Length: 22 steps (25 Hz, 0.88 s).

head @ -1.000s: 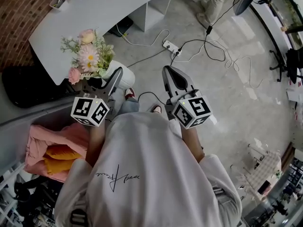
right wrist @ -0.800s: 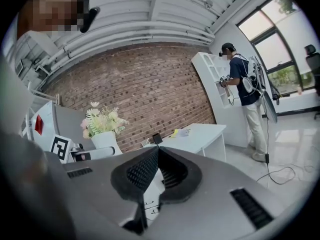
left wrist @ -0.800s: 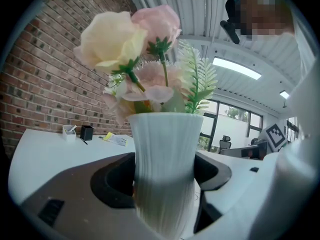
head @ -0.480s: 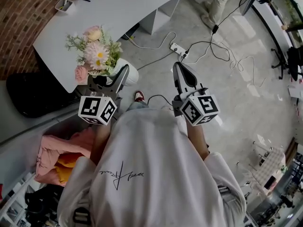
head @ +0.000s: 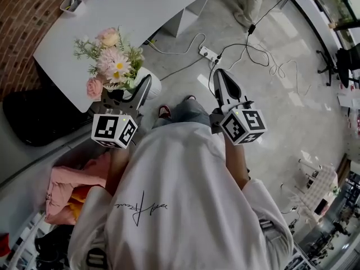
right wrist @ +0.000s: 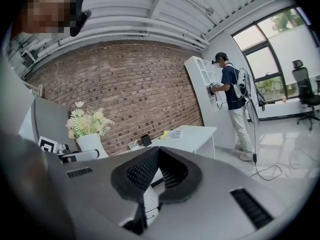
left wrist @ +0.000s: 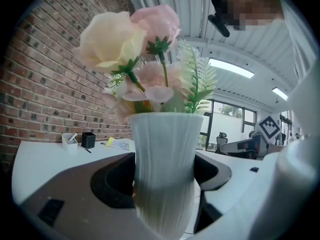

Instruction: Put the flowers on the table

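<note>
A white ribbed vase [left wrist: 165,169] of pink and cream flowers [left wrist: 130,39] stands upright between the jaws of my left gripper [left wrist: 162,176], which is shut on the vase's waist. From the head view the flowers [head: 109,61] and the vase [head: 147,83] hang in front of the near edge of the white table [head: 129,16], off its surface. My right gripper [head: 221,77] is held out over the floor, shut and holding nothing. In the right gripper view the pads [right wrist: 145,170] meet at the tip, with the flowers [right wrist: 87,121] off to the left.
A power strip [head: 208,53] and loose cables lie on the floor ahead. A pen tray [head: 70,3] sits at the table's far corner. A black seat [head: 34,117] and pink cloth [head: 67,179] are at my left. A person [right wrist: 232,91] stands at a white cabinet.
The view has shifted as the person moved closer to the table. The vase stays gripped in the left gripper. The right gripper has drifted slightly right and forward.
</note>
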### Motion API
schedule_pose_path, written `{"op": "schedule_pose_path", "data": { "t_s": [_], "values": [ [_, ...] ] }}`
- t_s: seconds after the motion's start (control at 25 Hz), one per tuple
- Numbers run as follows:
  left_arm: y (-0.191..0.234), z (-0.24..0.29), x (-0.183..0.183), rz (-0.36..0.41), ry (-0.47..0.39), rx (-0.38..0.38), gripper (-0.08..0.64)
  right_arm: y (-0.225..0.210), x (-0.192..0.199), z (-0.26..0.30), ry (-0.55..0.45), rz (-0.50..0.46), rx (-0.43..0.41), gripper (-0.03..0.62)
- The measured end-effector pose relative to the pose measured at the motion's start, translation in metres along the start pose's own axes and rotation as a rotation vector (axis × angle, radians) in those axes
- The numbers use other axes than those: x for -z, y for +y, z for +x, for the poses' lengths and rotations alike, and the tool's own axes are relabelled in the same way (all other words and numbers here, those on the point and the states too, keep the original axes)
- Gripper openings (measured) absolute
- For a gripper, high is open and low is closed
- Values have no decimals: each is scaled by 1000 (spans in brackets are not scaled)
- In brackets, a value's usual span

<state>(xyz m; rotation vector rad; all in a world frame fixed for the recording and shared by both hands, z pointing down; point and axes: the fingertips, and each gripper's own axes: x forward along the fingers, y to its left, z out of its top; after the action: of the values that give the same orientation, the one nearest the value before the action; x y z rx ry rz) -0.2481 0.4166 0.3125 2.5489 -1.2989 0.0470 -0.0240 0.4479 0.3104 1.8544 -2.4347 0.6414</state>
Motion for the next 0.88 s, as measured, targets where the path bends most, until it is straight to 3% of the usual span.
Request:
{"op": "schedule_pose_path", "data": {
  "t_s": [0.52,0.88],
  "values": [
    [5,13,2,-4,-19,-12,345,1,-4,31,2,-17,-30,25],
    [13,76,-8,3,13,-23,345,-30,-23,81,25,-15,-64,25]
  ]
}}
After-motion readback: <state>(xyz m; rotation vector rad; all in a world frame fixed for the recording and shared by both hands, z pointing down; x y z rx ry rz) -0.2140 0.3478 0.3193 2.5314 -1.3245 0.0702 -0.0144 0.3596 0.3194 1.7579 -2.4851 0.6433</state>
